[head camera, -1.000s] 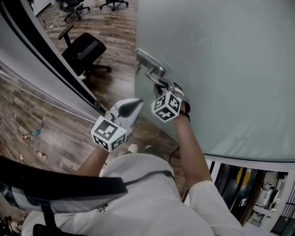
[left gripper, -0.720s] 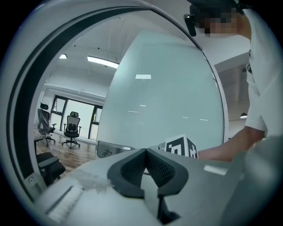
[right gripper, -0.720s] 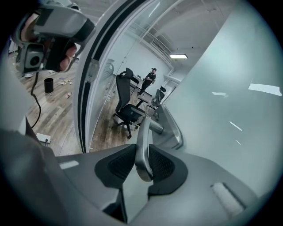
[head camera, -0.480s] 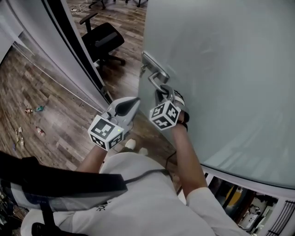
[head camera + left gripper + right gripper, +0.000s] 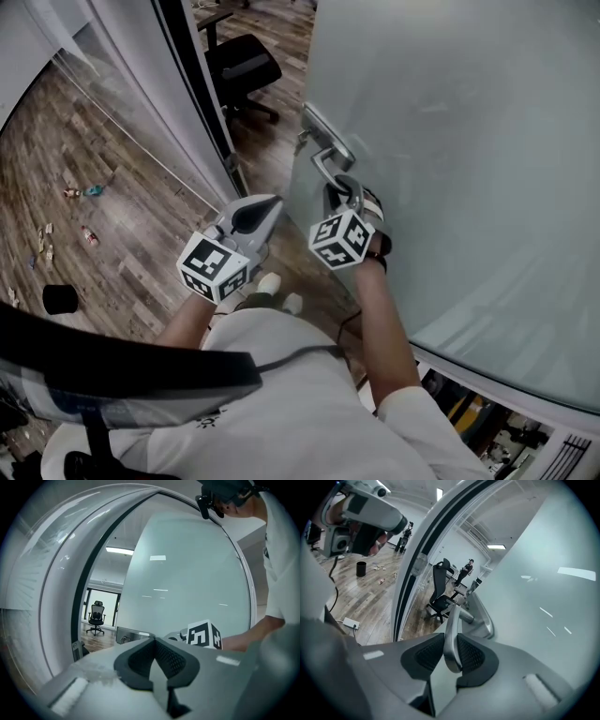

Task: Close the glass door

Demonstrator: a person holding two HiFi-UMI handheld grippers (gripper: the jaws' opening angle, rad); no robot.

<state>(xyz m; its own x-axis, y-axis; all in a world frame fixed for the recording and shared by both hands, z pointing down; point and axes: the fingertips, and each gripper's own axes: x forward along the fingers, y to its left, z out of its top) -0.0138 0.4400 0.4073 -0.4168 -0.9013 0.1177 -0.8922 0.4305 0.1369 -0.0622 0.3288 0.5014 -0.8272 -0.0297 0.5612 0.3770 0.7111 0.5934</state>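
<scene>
The frosted glass door [image 5: 469,141] fills the right of the head view, with its metal lever handle [image 5: 328,159] near its left edge. My right gripper [image 5: 345,192] is shut on that lever; in the right gripper view both pads press the handle [image 5: 451,634] from either side. My left gripper [image 5: 272,202] hangs just left of the door's edge, shut with nothing between its pads [image 5: 140,656]. In the left gripper view the door [image 5: 187,583] stands ahead, the dark door frame [image 5: 89,588] to its left, with a narrow gap between them.
The dark curved door frame [image 5: 197,84] with glass wall panels stands left of the door. A black office chair [image 5: 246,64] is beyond the opening. Small litter [image 5: 80,192] and a black cup [image 5: 61,298] lie on the wood floor at left.
The door has swung towards the frame and the gap beside the chair has narrowed. Both grippers moved along with it, the right one still on the handle.
</scene>
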